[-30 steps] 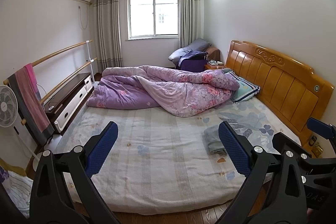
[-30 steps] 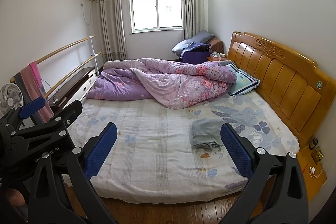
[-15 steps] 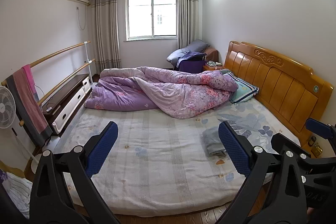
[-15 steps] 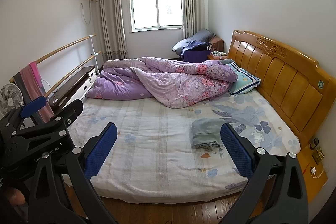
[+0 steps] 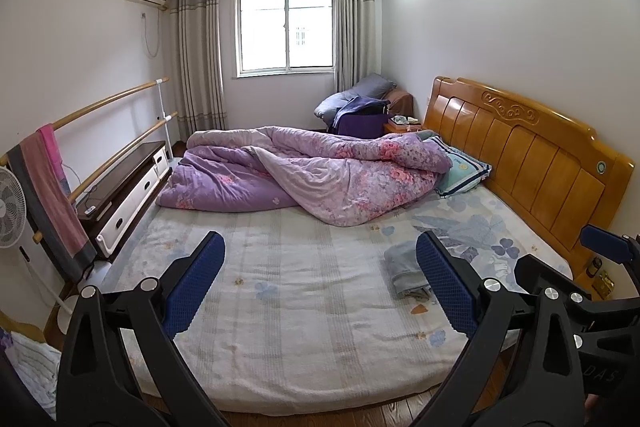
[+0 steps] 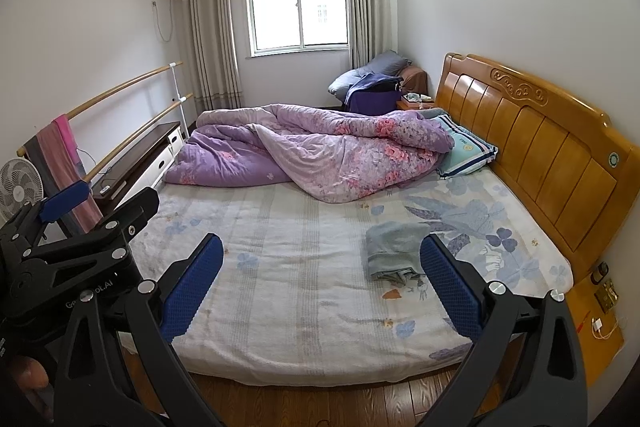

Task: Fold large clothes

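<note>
Both grippers have drifted slightly nearer the bed, jaws spread wide and empty: left gripper (image 5: 320,283), right gripper (image 6: 322,281). Beyond their dimpled blue pads, a folded grey-blue garment (image 6: 390,251) lies flat on the floral terry bed sheet (image 6: 280,267), near the wooden headboard (image 6: 552,155).

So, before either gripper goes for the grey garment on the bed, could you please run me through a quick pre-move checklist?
1. Left gripper open, holding nothing: ok.
2. Right gripper open, holding nothing: ok.
3. Grey garment in sight, nothing lying on it: ok.
4. Bare sheet beside it for spreading: ok.
5. Purple quilt apart from the garment: ok.
6. Garment's type, collar and hem: cannot tell, bundled.
</note>
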`<state>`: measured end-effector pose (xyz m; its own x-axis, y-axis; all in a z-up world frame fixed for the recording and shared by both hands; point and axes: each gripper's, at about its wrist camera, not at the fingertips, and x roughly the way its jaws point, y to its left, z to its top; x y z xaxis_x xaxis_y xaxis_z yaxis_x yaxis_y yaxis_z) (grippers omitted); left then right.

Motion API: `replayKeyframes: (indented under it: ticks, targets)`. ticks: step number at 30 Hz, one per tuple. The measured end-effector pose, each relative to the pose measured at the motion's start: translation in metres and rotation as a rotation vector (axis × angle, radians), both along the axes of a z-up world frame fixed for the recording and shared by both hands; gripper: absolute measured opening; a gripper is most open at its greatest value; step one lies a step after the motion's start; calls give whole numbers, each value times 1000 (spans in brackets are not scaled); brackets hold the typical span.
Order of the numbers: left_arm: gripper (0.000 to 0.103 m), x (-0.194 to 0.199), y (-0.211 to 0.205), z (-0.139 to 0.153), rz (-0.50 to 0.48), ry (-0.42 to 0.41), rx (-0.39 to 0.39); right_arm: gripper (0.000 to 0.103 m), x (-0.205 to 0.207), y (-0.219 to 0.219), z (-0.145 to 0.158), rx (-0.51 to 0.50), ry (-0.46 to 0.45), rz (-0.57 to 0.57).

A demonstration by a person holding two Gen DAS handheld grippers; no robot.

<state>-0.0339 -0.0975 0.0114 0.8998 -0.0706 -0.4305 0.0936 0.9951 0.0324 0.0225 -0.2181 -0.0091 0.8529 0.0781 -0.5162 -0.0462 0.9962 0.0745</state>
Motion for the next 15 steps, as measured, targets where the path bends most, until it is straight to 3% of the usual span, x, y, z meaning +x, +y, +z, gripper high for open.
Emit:
replayKeyframes:
  ticks: [15]
  targets:
    - [97,4,-1,-1,-1,5,7,95,8,-3,-1,9,10,5]
